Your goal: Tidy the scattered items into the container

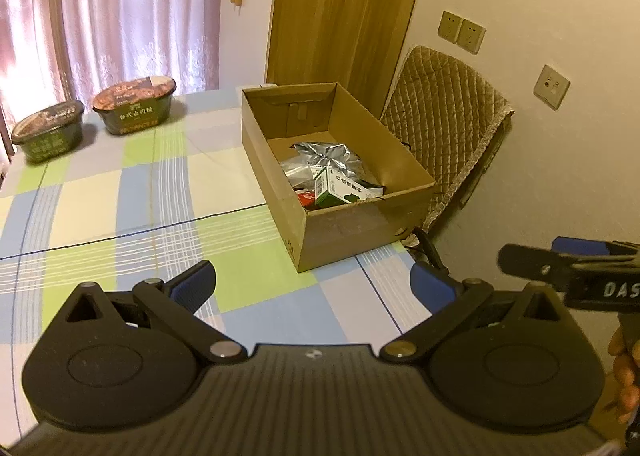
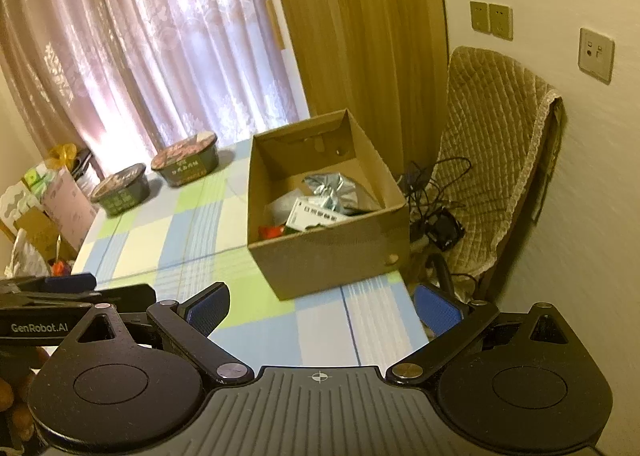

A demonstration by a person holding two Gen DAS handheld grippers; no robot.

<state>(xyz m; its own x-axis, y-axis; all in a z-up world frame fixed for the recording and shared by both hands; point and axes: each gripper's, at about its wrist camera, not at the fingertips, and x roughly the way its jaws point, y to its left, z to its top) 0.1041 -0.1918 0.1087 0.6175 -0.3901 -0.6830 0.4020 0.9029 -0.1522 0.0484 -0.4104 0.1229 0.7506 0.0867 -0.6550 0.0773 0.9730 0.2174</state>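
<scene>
An open cardboard box (image 1: pixel 360 224) (image 2: pixel 332 256) stands at the table's right edge. Inside lie a silver foil bag (image 1: pixel 328 154) (image 2: pixel 336 186), a green-and-white carton (image 1: pixel 340 188) (image 2: pixel 316 216) and a red packet (image 1: pixel 306 198) (image 2: pixel 270 232). Two dark instant-food bowls (image 1: pixel 134 106) (image 1: pixel 48 132) (image 2: pixel 186 164) (image 2: pixel 120 188) sit at the table's far left. My left gripper (image 1: pixel 314 288) hovers open and empty over the near checked cloth, short of the box. My right gripper (image 2: pixel 322 306) is also open and empty, near the box's front corner.
The table carries a blue, green and white checked cloth (image 1: pixel 120 216). A quilted chair (image 1: pixel 444 128) (image 2: pixel 492 176) with tangled cables (image 2: pixel 436 208) stands right of the box. Cardboard boxes and bags (image 2: pixel 40 216) are piled off the table's left side. Curtains and a wooden door are behind.
</scene>
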